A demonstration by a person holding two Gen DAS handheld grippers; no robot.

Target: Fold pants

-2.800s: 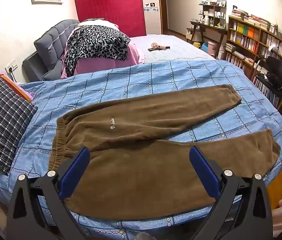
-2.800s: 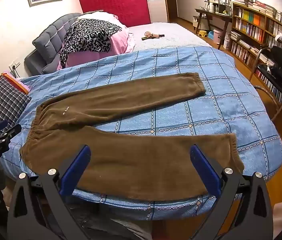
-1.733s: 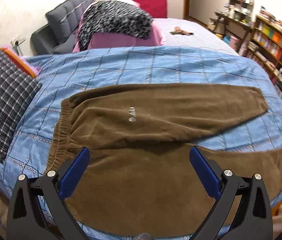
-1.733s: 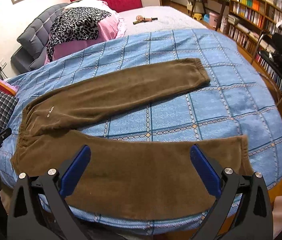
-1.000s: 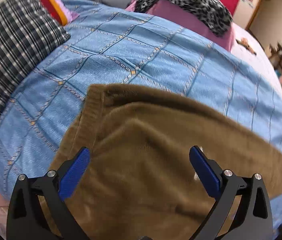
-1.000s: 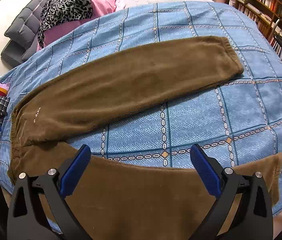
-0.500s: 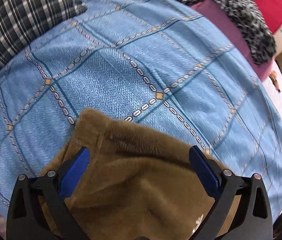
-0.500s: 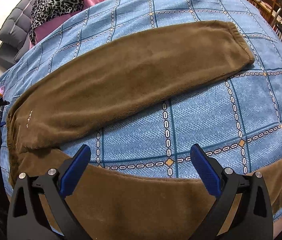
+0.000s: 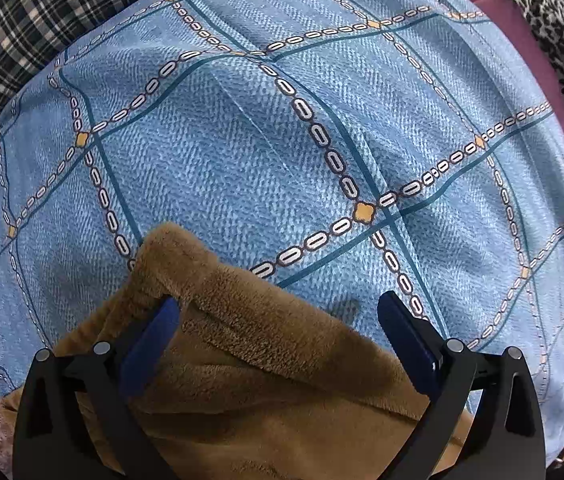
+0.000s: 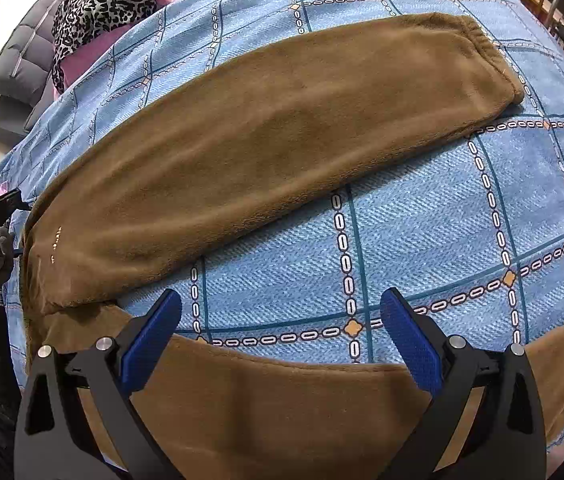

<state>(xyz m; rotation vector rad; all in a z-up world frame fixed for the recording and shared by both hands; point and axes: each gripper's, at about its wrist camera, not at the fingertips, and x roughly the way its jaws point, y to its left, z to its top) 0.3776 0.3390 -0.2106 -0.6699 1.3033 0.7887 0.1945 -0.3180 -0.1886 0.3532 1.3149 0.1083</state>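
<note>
The brown fleece pants (image 10: 282,152) lie flat on the blue chain-patterned bedspread (image 10: 441,240), legs splayed apart in a V. Nearest, the left gripper (image 9: 278,320) straddles the waistband corner with fingers (image 9: 150,332) spread, nothing pinched yet. The right gripper (image 10: 280,320), likewise released, hovers over the near leg's upper edge. The plush cloth looks soft, limp and light; the thick waistband and hems seem the surest holds. Beyond the pants lies a leopard-print blanket (image 10: 98,4).
</note>
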